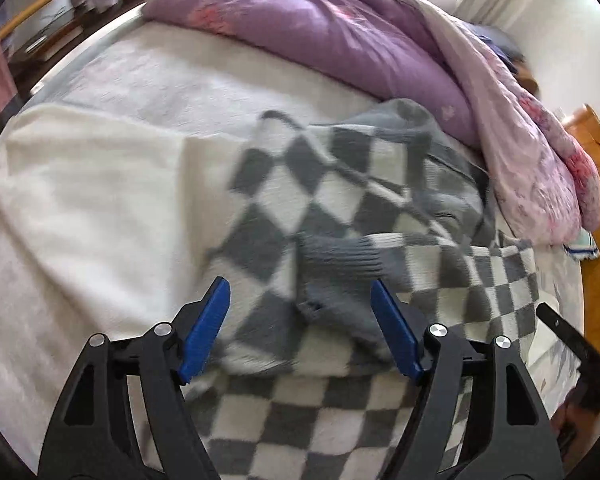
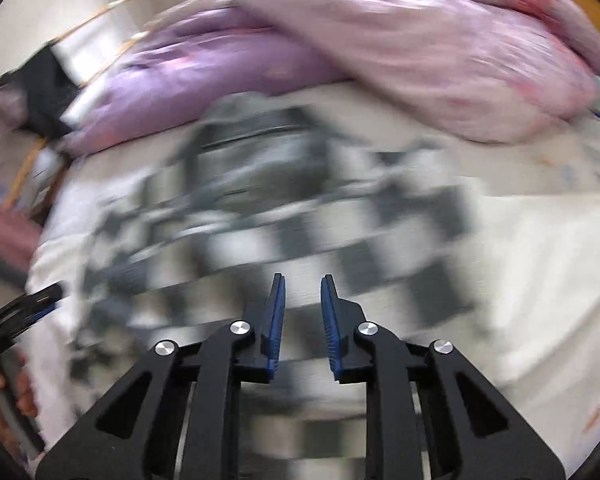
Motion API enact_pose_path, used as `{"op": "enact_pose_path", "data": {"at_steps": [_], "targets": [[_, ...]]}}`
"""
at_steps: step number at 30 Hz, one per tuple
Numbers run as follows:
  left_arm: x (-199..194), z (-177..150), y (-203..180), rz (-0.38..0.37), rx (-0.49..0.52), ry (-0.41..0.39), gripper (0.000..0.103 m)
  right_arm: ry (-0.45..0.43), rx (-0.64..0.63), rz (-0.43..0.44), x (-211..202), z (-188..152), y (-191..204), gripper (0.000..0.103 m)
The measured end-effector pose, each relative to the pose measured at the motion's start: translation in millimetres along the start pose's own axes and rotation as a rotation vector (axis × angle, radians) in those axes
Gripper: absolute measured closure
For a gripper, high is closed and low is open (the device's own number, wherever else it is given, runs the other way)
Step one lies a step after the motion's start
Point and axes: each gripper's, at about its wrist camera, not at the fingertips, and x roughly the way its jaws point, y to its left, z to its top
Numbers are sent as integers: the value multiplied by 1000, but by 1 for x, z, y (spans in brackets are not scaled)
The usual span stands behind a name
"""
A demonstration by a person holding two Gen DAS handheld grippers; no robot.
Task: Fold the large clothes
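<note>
A grey and white checkered knit sweater (image 1: 340, 208) lies rumpled on the bed, one grey ribbed cuff (image 1: 340, 256) folded across its middle. My left gripper (image 1: 300, 292) is wide open just above the sweater, the cuff between and beyond its blue pads, nothing held. In the blurred right wrist view the same sweater (image 2: 300, 216) spreads below my right gripper (image 2: 303, 284). Its jaws stand a narrow gap apart with nothing between them. The left gripper (image 2: 24, 308) shows at that view's left edge.
A white blanket (image 1: 100, 200) covers the bed under the sweater. A bunched purple and pink duvet (image 1: 380, 40) lies along the far side of the bed. A wooden bed frame (image 1: 596, 200) is at the right, a shelf (image 1: 52, 40) at the far left.
</note>
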Motion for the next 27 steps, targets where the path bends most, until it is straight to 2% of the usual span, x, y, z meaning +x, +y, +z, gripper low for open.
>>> {"op": "enact_pose_path", "data": {"at_steps": [3,4,6,8,9,11,12,14,15,16,17,18,19,21,24,27], "targets": [[26,0,-22,-24,47,53,29,74,88,-60,24,7,-59,92],[39,-1,-27,7,65,83,29,107,117,-60,33,1,-74,94],[68,-7,-34,116,119,156,30,175,153,-48,53,-9,-100,103],[87,-11,-32,154,128,193,30,213,128,-106,73,-13,-111,103],[90,-11,-32,161,132,201,30,230,130,-109,78,-11,-112,103],[90,-7,-33,159,129,211,30,255,135,-113,79,-3,-110,103],[85,-3,-32,136,117,215,30,257,133,-112,77,0,-109,103],[66,11,-31,68,92,182,29,230,147,-78,58,14,-105,98],[57,20,-30,58,90,158,29,195,136,-74,45,24,-102,97],[52,27,-28,60,88,142,29,173,127,-72,38,32,-100,90],[47,37,-26,70,82,125,29,150,125,-74,31,44,-99,77],[43,50,-22,83,67,112,28,137,135,-71,28,56,-100,69],[43,64,-17,87,41,106,28,133,147,-63,29,68,-102,57],[46,85,-5,88,-23,96,28,118,168,-55,33,87,-106,54],[60,114,9,149,-72,120,28,116,184,-53,45,110,-108,52],[80,134,20,179,-104,137,28,167,242,-35,72,126,-115,52]]}}
